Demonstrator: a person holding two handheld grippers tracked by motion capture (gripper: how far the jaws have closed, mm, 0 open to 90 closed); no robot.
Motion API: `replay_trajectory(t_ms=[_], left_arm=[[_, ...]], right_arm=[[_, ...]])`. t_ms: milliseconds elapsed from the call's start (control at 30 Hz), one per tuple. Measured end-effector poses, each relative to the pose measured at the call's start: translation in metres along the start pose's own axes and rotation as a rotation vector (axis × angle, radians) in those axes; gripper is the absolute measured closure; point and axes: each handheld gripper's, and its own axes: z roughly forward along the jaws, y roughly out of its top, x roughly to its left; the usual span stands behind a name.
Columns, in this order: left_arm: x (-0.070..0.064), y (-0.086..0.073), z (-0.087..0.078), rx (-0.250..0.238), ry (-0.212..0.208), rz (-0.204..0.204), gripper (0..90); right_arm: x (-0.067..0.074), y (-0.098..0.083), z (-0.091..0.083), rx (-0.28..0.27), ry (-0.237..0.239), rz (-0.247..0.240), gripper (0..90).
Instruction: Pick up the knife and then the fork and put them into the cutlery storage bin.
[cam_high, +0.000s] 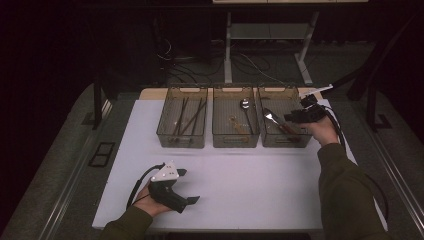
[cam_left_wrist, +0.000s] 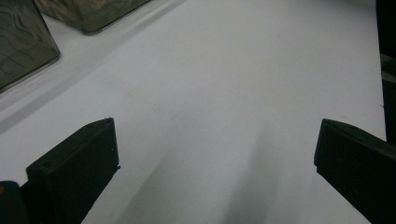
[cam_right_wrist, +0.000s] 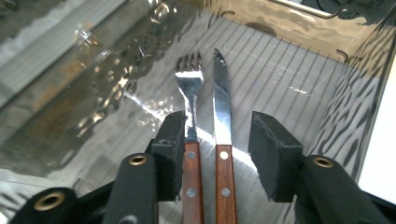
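Note:
A fork (cam_right_wrist: 189, 86) and a knife (cam_right_wrist: 221, 93), both with wooden handles, lie side by side on the floor of a clear smoky bin (cam_right_wrist: 348, 102). My right gripper (cam_right_wrist: 219, 144) reaches into that bin with its jaws standing apart on either side of the two handles. The left pad is close beside the fork's handle and the right pad stands off from the knife. From above, the right gripper (cam_high: 294, 117) hangs over the rightmost bin (cam_high: 278, 89). My left gripper (cam_high: 190, 186) rests open on the white table (cam_high: 240, 175) with nothing between its jaws (cam_left_wrist: 215, 149).
Three bins stand in a row at the back of the table. The left bin (cam_high: 165, 117) holds chopsticks (cam_high: 187, 116) and the middle bin (cam_high: 216, 120) holds a spoon (cam_high: 245, 105). Bin corners (cam_left_wrist: 23, 42) lie ahead of the left gripper.

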Motion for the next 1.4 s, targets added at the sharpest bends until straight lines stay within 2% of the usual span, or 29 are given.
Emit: replay_trajectory(t_ms=[267,367,467,567,833,1033,1400], left_arm=[[0.005,0.000,0.000,-0.003,0.000,-0.005,0.0],[0.007,0.001,0.001,0.000,0.001,-0.006,0.0],[0.009,0.001,0.001,0.001,0.004,-0.008,0.0],[0.010,0.001,0.001,0.002,0.007,-0.010,0.0],[0.009,0.001,0.001,0.000,0.013,-0.009,0.0],[0.009,0.001,0.001,0.001,0.014,-0.010,0.0],[0.009,0.001,0.000,0.004,0.025,-0.010,0.0]], right_arm=[[0.004,0.000,-0.013,-0.067,0.062,0.023,38.9],[0.006,-0.002,-0.018,-0.099,0.061,0.033,35.1],[0.006,-0.005,-0.022,-0.128,0.071,0.049,27.6],[0.008,-0.007,-0.023,-0.142,0.058,0.050,20.0],[0.013,-0.014,-0.033,-0.181,0.056,0.048,17.9],[0.021,-0.023,-0.040,-0.192,0.066,0.020,14.5],[0.043,-0.043,-0.058,-0.229,0.118,-0.029,14.5]])
